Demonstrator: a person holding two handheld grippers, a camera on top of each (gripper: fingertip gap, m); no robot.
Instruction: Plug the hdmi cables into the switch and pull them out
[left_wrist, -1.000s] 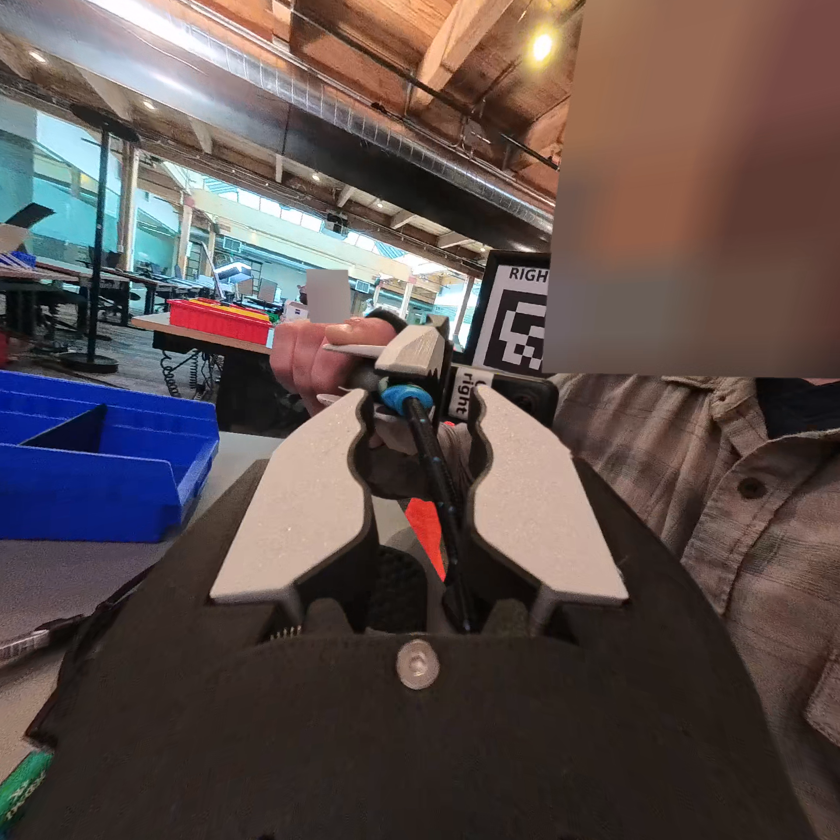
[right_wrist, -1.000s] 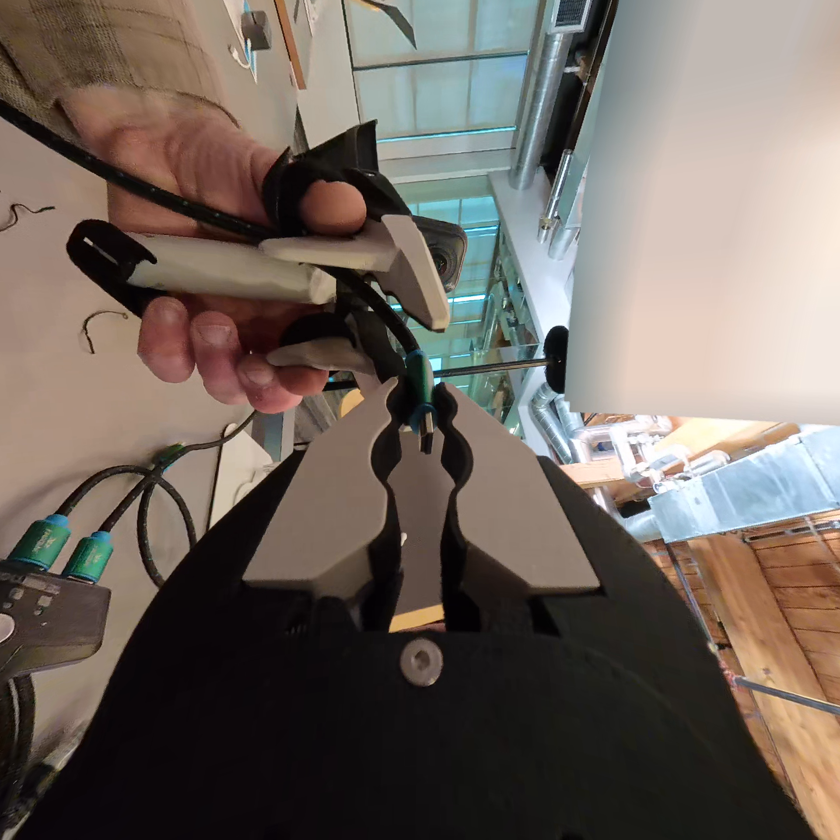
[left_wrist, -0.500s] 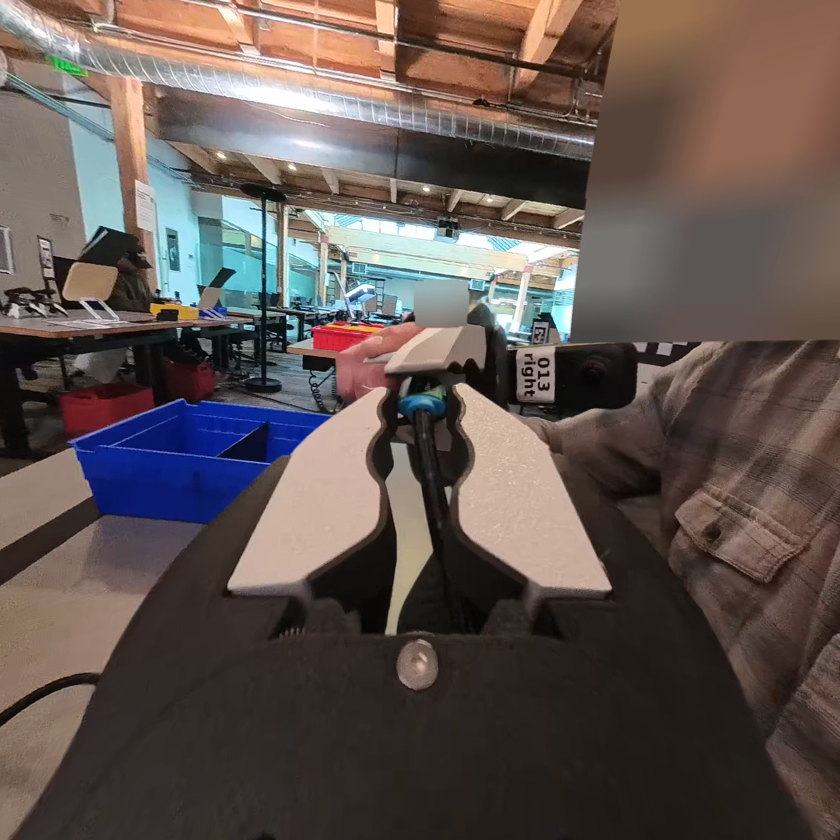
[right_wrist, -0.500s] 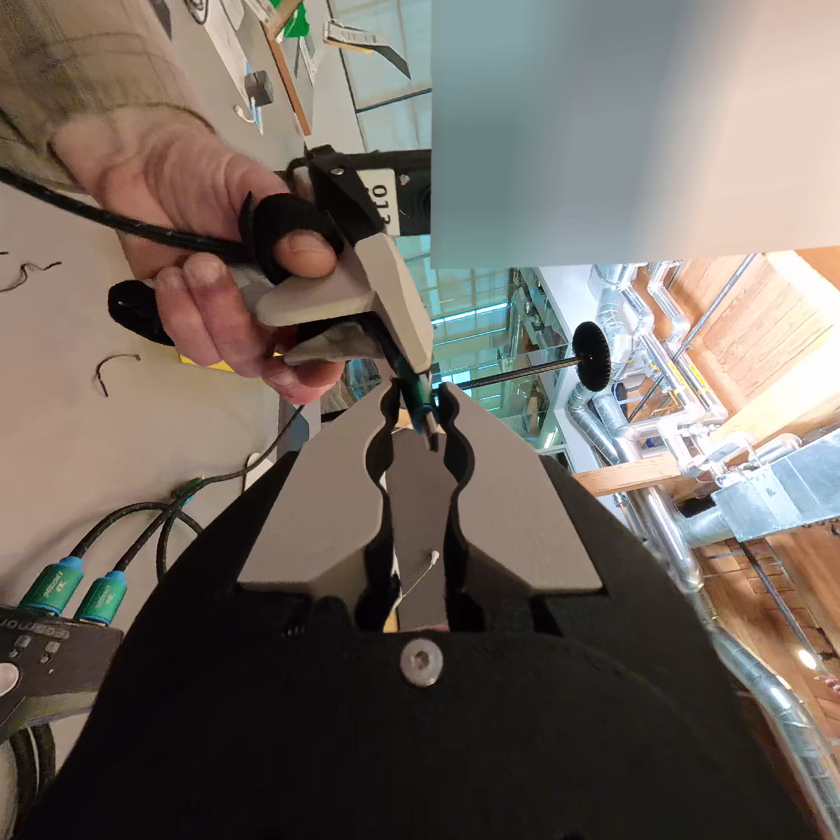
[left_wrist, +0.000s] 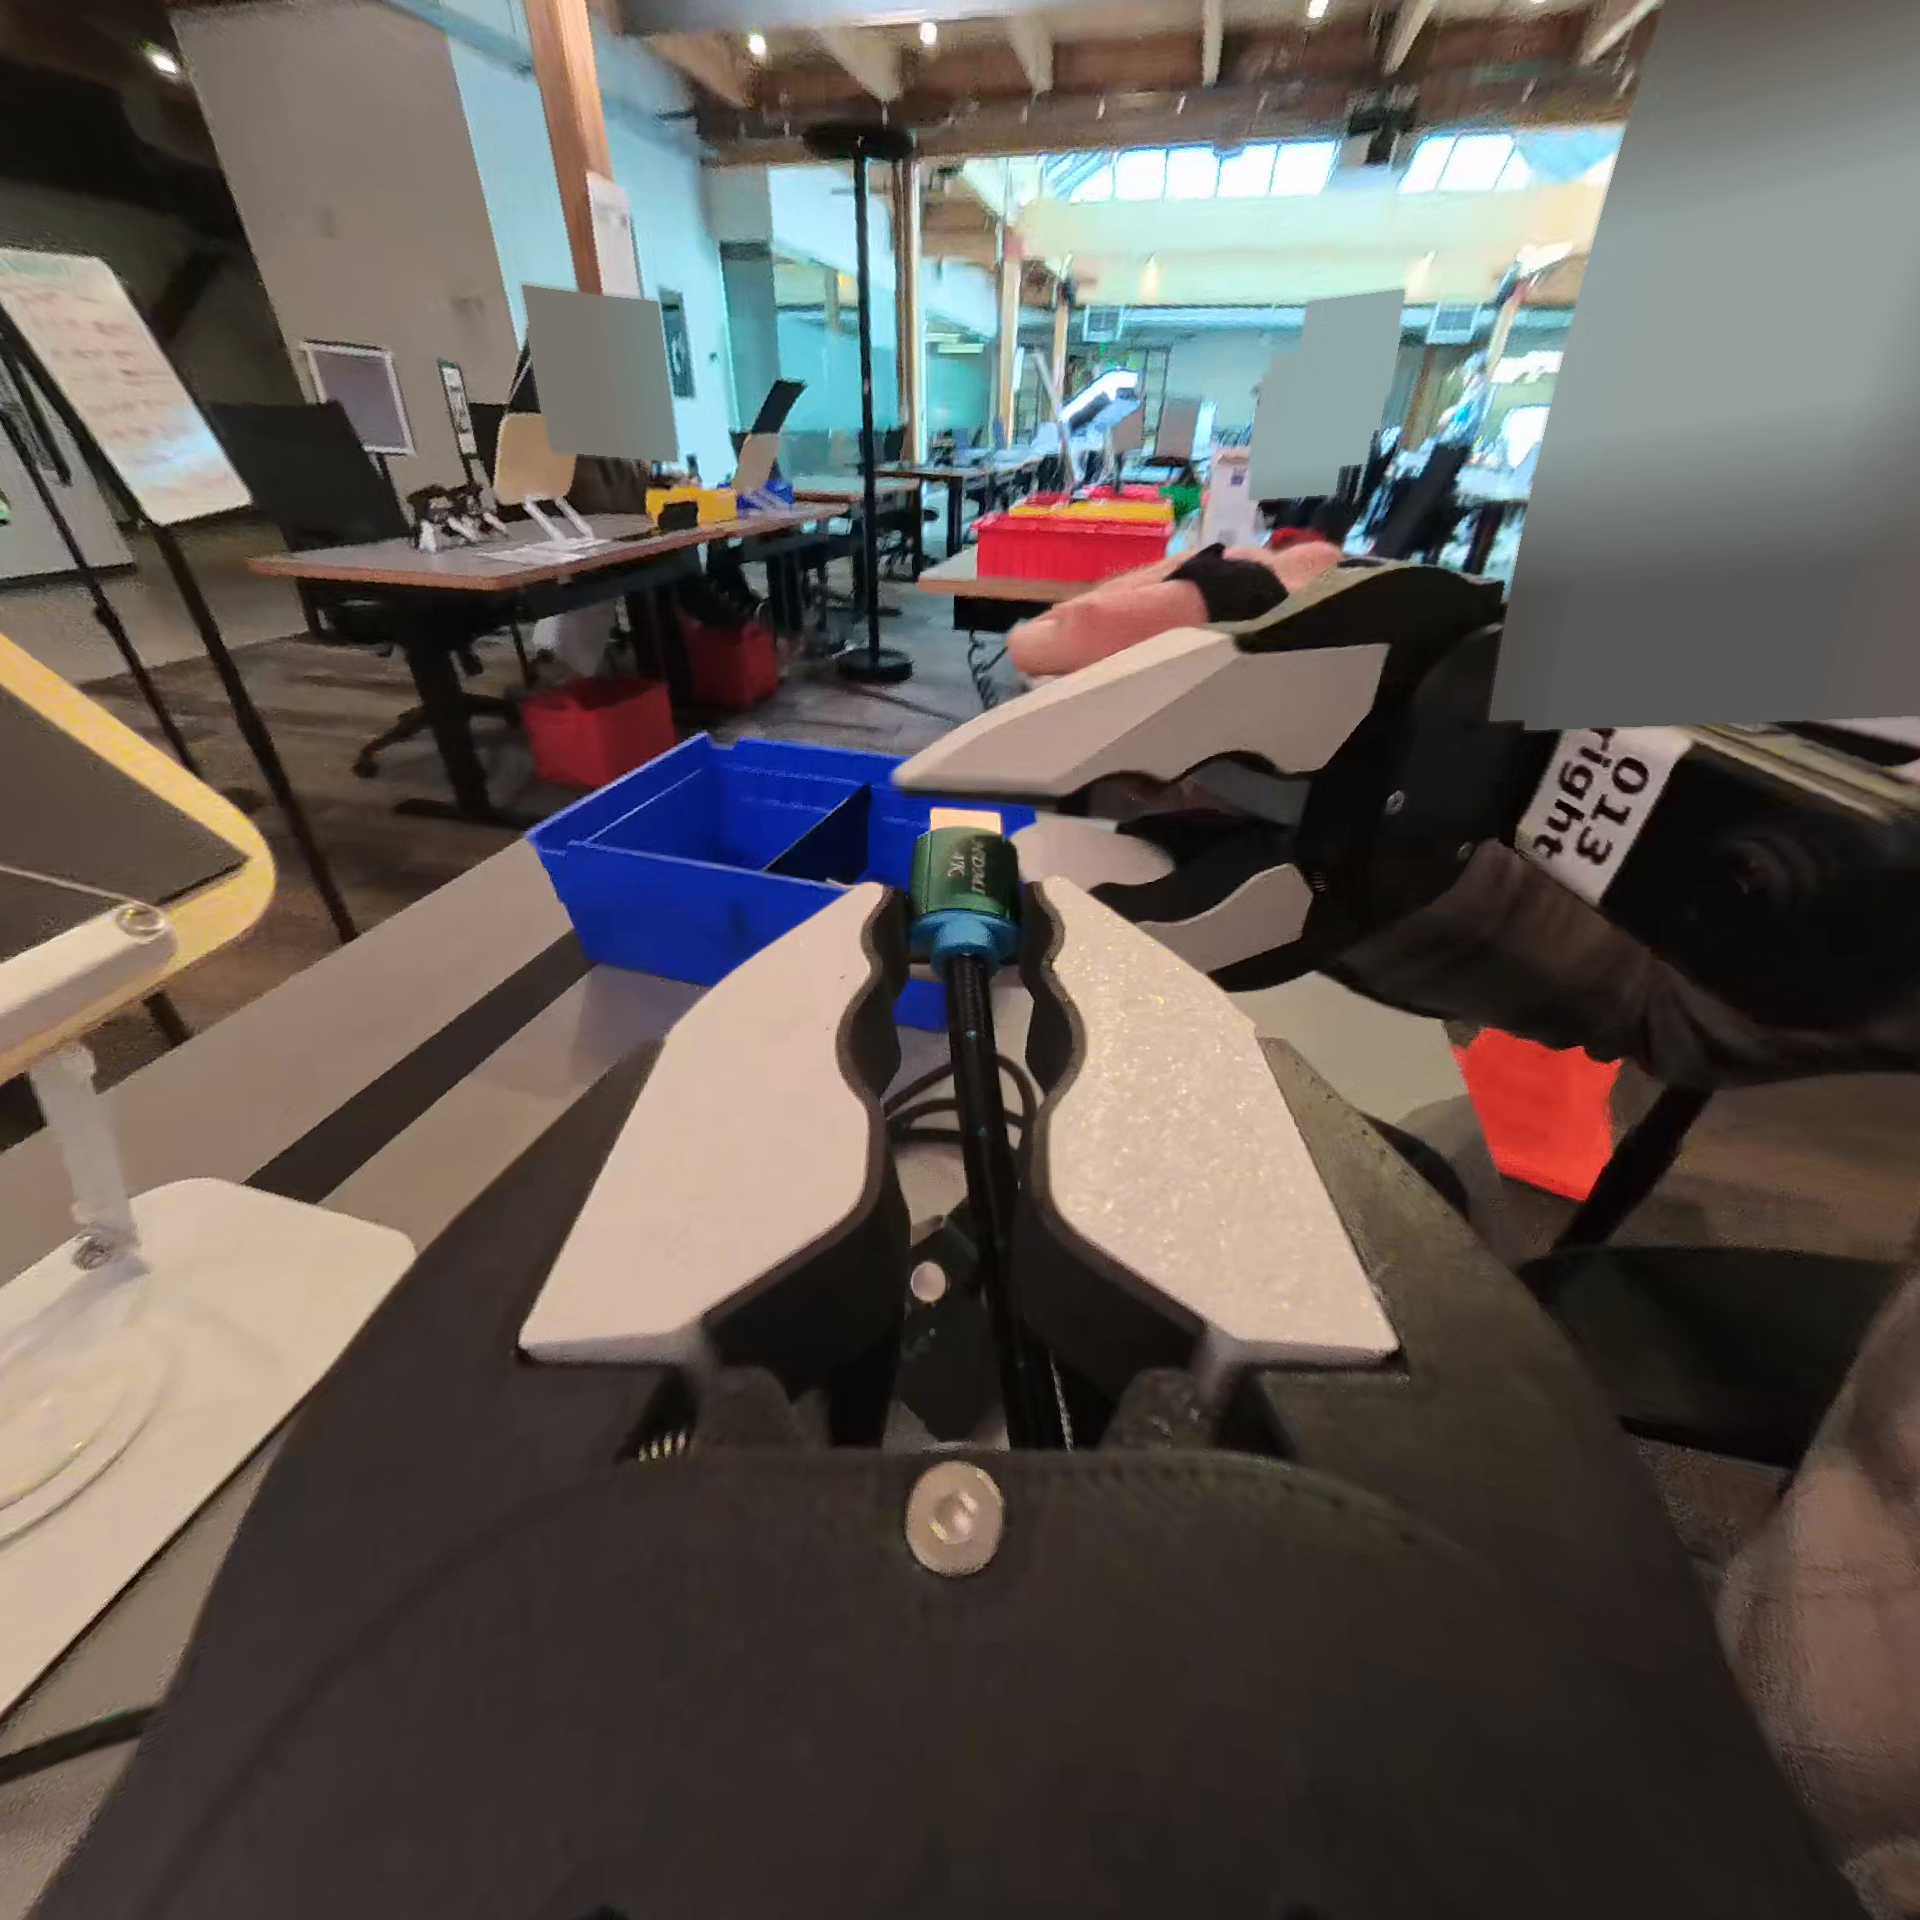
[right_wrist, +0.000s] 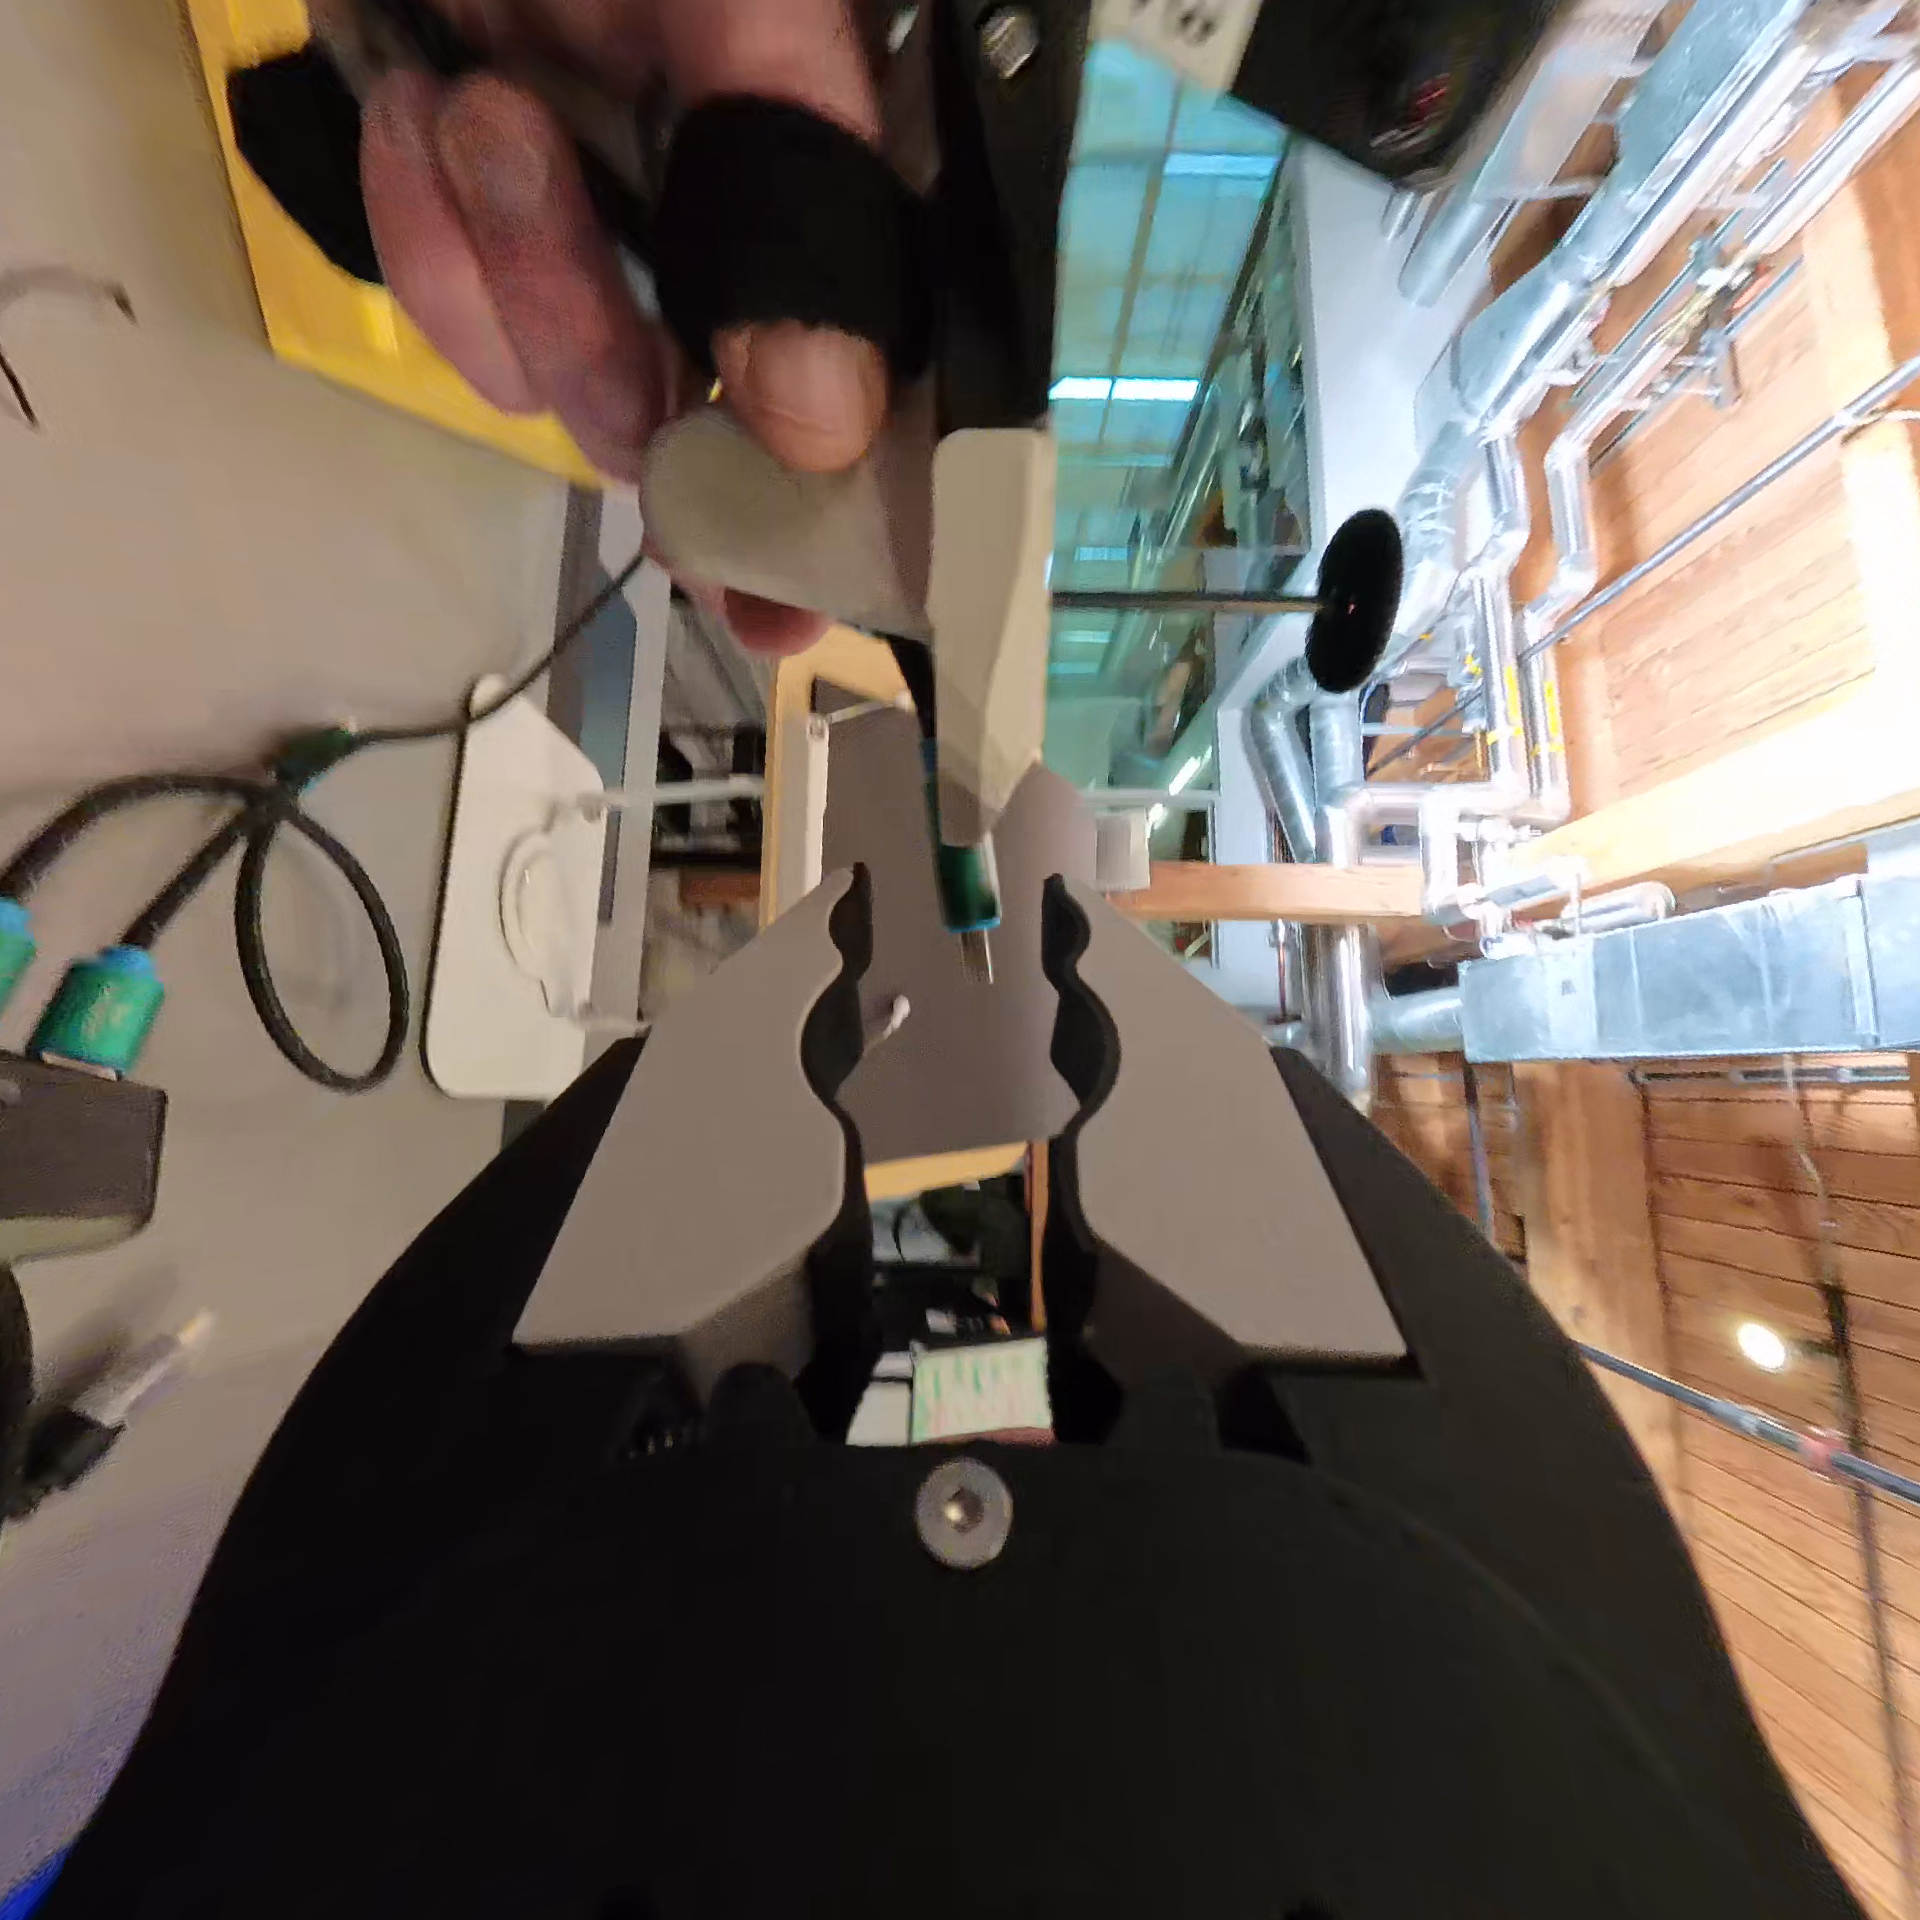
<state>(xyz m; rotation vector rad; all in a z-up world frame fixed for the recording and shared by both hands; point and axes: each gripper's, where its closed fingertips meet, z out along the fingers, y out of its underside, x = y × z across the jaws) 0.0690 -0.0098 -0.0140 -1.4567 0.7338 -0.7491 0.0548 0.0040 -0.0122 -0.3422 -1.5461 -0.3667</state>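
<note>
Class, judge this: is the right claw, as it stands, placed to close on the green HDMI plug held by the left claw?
Probably yes. The right claw is open, and the green HDMI plug in the left claw points into its gap with nothing between.

A large open-plan workshop or lab in a converted industrial building. Overhead run exposed timber beams (left_wrist: 1039, 99) and bare silver ventilation ducts (right_wrist: 1662, 997), with spot lamps set among them. Ahead of the left gripper (left_wrist: 961, 914) stretch rows of long desks (left_wrist: 540, 566) on black legs, with office chairs and monitors. A blue parts bin (left_wrist: 727, 862) with dividers sits on the grey worktop (left_wrist: 436, 987) just beyond the gripper; red storage crates (left_wrist: 1070, 540) stand farther off. Far left of it, an easel whiteboard (left_wrist: 104, 384) stands on the floor. Tall glass partitions and clerestory windows (left_wrist: 1195, 171) close the far end
</note>
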